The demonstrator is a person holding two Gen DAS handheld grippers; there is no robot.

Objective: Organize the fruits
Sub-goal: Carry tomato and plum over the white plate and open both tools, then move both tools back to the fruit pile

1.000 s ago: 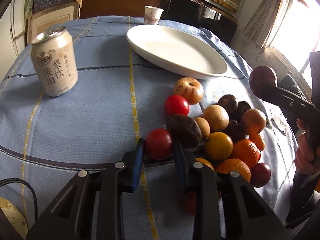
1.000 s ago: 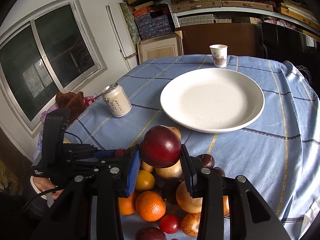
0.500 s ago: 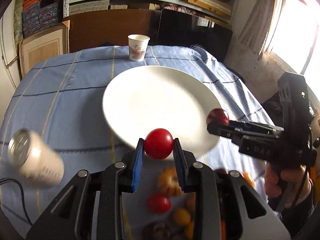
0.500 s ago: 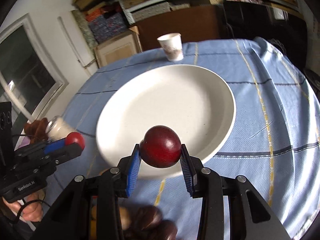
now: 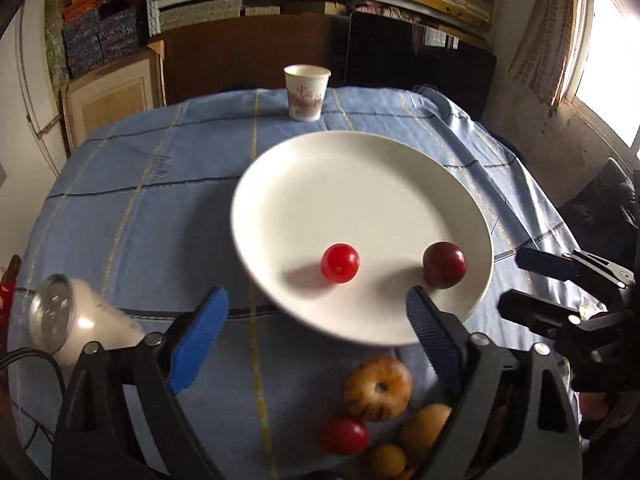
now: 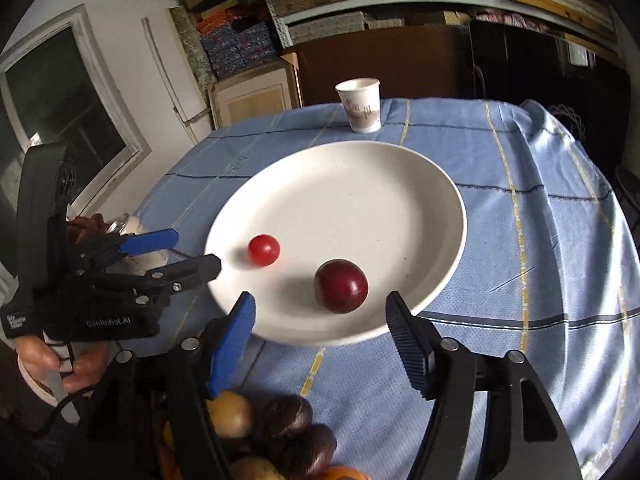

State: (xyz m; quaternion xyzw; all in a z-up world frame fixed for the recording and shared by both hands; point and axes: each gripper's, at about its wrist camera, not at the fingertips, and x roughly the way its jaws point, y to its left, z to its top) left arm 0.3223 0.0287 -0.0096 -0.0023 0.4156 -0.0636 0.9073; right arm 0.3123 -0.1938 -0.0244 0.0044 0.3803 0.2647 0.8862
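— Red tomato (image 5: 339, 263) and dark plum (image 5: 444, 265)?
— Both lie low on the white plate (image 5: 360, 184), apart.
— Your fingers?
— My left gripper (image 5: 316, 330) and right gripper (image 6: 320, 334) are opening, nothing between them.

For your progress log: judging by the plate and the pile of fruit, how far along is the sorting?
Done: a red tomato and a dark plum lie apart on the white plate. In hand: nothing; the left gripper and right gripper are both opening, with no fruit between the jaws. Left: the fruit pile on the tablecloth by the plate's near rim.
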